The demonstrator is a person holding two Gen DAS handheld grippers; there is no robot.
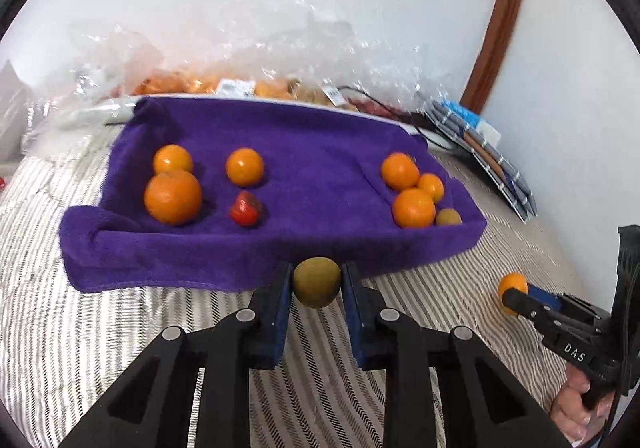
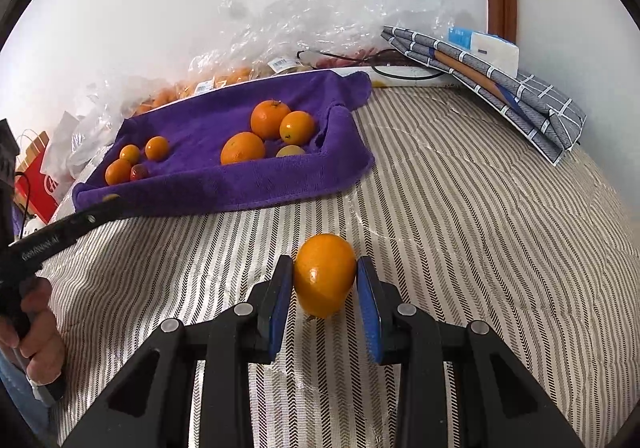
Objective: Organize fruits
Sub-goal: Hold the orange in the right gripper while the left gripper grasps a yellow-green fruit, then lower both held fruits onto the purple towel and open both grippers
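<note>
On striped bedding (image 2: 460, 208) (white wall behind), both jaws grip fruit beside a purple towel (image 1: 312, 152).

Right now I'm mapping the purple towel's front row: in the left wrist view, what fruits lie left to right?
Large orange → red fruit → orange → small greenish-brown fruit.

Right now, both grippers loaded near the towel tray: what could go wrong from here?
1. The left gripper pinches the round greenish fruit only at its fingertips; it could pop out.
2. The right gripper holds its orange the same way.
3. The purple towel rim is soft, and the right-hand cluster is crowded; dropped fruit may roll onto the striped bedding.
</note>
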